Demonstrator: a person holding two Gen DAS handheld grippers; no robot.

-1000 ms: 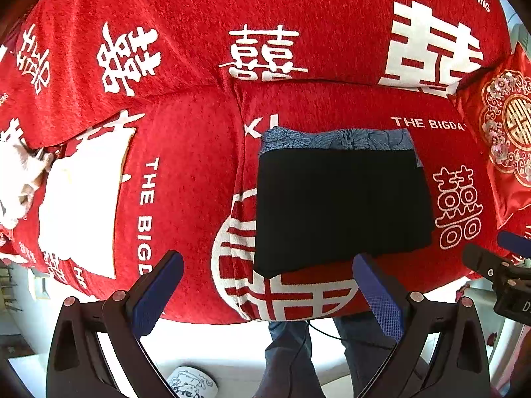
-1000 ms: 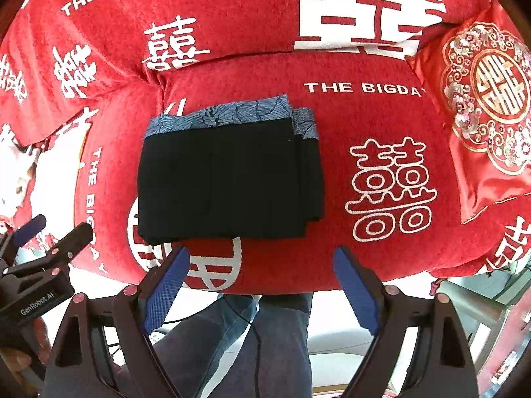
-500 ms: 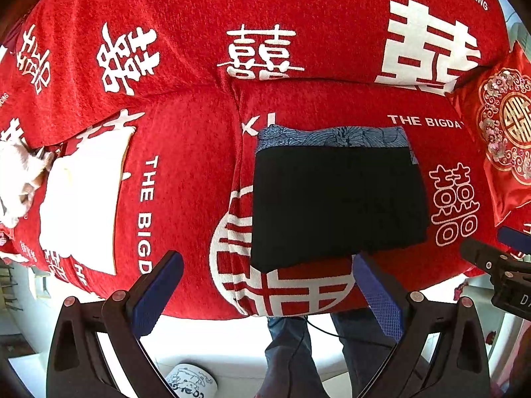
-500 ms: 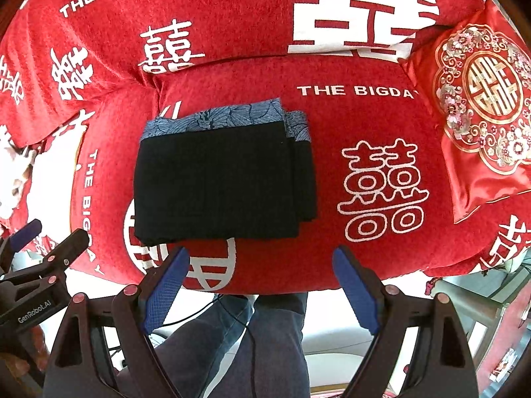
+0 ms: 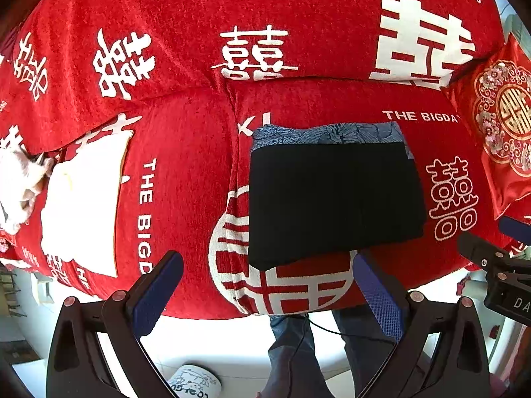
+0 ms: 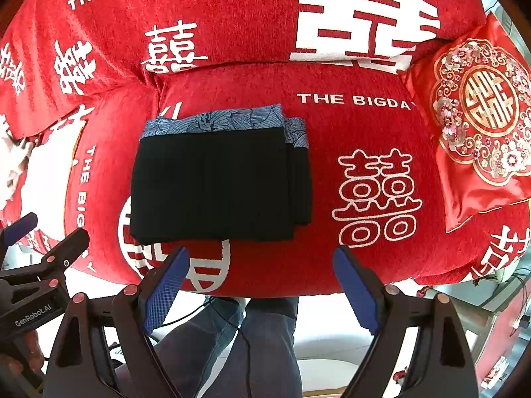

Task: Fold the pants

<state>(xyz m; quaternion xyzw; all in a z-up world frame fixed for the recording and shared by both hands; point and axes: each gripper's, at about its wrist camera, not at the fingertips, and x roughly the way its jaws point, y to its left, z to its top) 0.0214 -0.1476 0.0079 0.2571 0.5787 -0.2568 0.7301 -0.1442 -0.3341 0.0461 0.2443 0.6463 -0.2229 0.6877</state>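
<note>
Pants [image 6: 215,185]: one, folded, on sofa [image 6: 365,258]. Two tools, left [image 5: 265,285] and right [image 6: 262,282], jaws apart.

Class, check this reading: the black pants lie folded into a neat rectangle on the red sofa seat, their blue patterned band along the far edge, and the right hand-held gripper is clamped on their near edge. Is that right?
One thing is wrong. The right hand-held gripper is open and holds nothing, as the right wrist view shows. The rest stands: the black pants lie folded on the red sofa seat, with the blue patterned band along the far edge.
</note>
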